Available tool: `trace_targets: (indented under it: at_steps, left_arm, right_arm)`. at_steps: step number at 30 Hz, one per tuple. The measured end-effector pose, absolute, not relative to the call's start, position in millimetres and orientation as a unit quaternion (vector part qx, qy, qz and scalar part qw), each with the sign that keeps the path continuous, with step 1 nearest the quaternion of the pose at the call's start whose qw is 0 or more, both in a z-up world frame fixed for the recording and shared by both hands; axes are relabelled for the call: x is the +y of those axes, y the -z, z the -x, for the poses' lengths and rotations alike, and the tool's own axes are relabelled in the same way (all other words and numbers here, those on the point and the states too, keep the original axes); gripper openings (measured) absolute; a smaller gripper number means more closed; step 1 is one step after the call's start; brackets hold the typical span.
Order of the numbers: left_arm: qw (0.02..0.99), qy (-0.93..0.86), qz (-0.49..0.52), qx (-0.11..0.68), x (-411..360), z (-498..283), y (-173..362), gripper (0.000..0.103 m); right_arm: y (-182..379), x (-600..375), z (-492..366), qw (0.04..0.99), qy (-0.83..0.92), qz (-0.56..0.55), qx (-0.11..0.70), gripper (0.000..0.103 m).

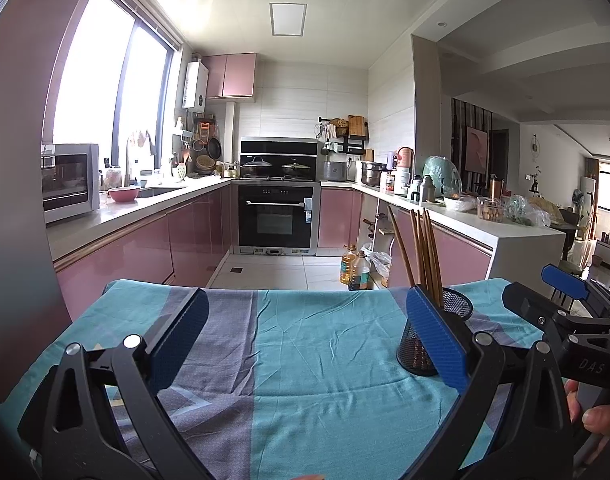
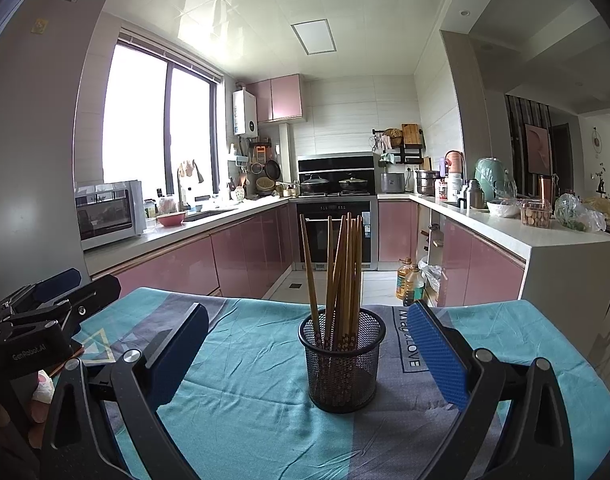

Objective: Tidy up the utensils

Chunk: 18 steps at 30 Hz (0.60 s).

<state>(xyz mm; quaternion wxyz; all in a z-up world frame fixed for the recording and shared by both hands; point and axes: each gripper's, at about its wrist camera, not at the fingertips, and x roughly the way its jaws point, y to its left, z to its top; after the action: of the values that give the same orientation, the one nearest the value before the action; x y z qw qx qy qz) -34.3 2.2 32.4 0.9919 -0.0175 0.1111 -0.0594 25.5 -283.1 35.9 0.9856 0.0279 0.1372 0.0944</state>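
A black mesh cup (image 2: pixel 343 364) stands on the teal and grey tablecloth (image 2: pixel 245 404) with several brown chopsticks (image 2: pixel 343 264) upright in it. My right gripper (image 2: pixel 309 314) is open, and the cup sits between its blue pads without touching either. In the left wrist view the cup (image 1: pixel 415 344) is partly hidden behind my right-hand finger, with the chopsticks (image 1: pixel 423 256) rising above it. My left gripper (image 1: pixel 307 312) is open over bare cloth (image 1: pixel 305 364), left of the cup, with nothing between its fingers. The other gripper shows at the edge of each view (image 1: pixel 561 292) (image 2: pixel 53 292).
The table's far edge drops to a tiled floor where oil bottles (image 2: pixel 411 284) stand. Pink kitchen cabinets (image 2: pixel 177 268) and an oven (image 1: pixel 275 220) lie beyond. A cluttered white counter (image 2: pixel 525 236) runs along the right. A person's hand (image 1: pixel 593 412) holds the right gripper's handle.
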Motion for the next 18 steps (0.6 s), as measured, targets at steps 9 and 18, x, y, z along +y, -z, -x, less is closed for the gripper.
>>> trace_targets:
  at_steps: [9, 18]
  left_arm:
    - [0.992, 0.060, 0.017, 0.111, 1.9, 33.9, -32.5, 0.097]
    - [0.992, 0.061, 0.017, 0.112, 1.8, 33.2, -32.2, 0.097]
  right_arm:
    - [-36.4, -283.5, -25.4, 0.986, -0.094, -0.028, 0.137, 0.096]
    - [-37.1, -283.7, -25.5, 0.986, -0.095, -0.028, 0.137, 0.096]
